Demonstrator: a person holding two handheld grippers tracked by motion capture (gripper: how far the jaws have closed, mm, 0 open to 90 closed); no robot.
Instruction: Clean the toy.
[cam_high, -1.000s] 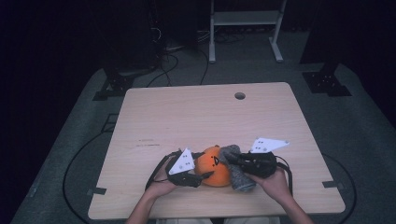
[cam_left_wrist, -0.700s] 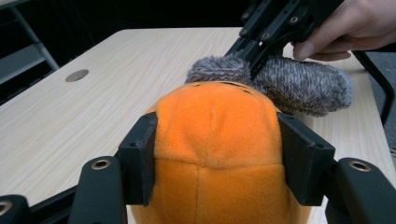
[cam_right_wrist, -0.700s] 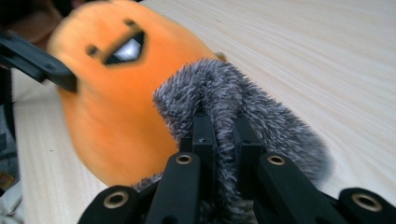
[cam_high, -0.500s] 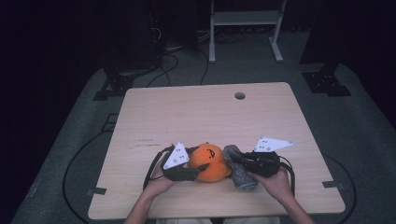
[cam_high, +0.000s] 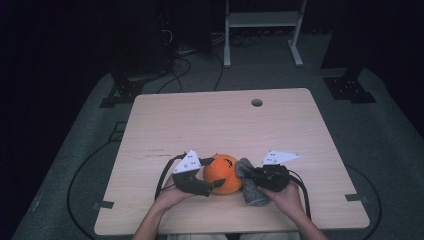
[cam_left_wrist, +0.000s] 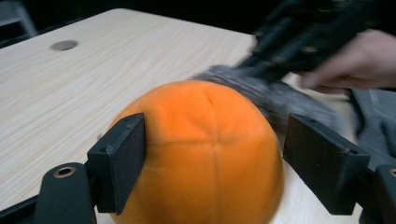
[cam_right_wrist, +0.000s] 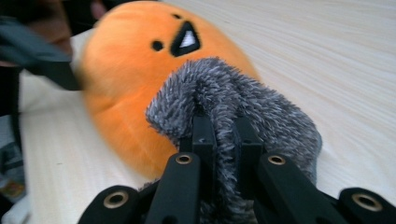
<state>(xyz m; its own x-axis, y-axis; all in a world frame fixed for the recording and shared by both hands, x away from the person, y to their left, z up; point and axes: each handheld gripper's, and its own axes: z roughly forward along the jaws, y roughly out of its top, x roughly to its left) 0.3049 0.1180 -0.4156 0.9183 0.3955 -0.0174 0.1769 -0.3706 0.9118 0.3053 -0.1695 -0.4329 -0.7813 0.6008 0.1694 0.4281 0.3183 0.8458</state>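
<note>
- The right gripper (cam_right_wrist: 223, 135) has its jaws clamped together on a fold of the fuzzy grey knitted sock (cam_right_wrist: 233, 98). The pile bunches up between the pads, so the fabric is soft, light and compressible, and a pinch on a doubled fold looks secure.
- The left gripper (cam_left_wrist: 212, 158) has just been opening its jaws. They now stand apart around the round orange plush pumpkin toy (cam_left_wrist: 201, 149): one pad rests against its flank at 9 o'clock, the other stands off at 3 o'clock, so nothing is gripped.
- In the high view the plush pumpkin (cam_high: 222, 173) lies near the table's 6 o'clock edge, between the two grippers, with the grey sock (cam_high: 251, 186) touching it at 3 o'clock.
- The pumpkin looks light and squashy, with a smooth velour skin. A wide squeeze across its seamed middle should hold, though a shallow pinch may slip off.
- The pale wooden table (cam_high: 215, 120) is flat and smooth, so both things could slide if nudged.
</note>
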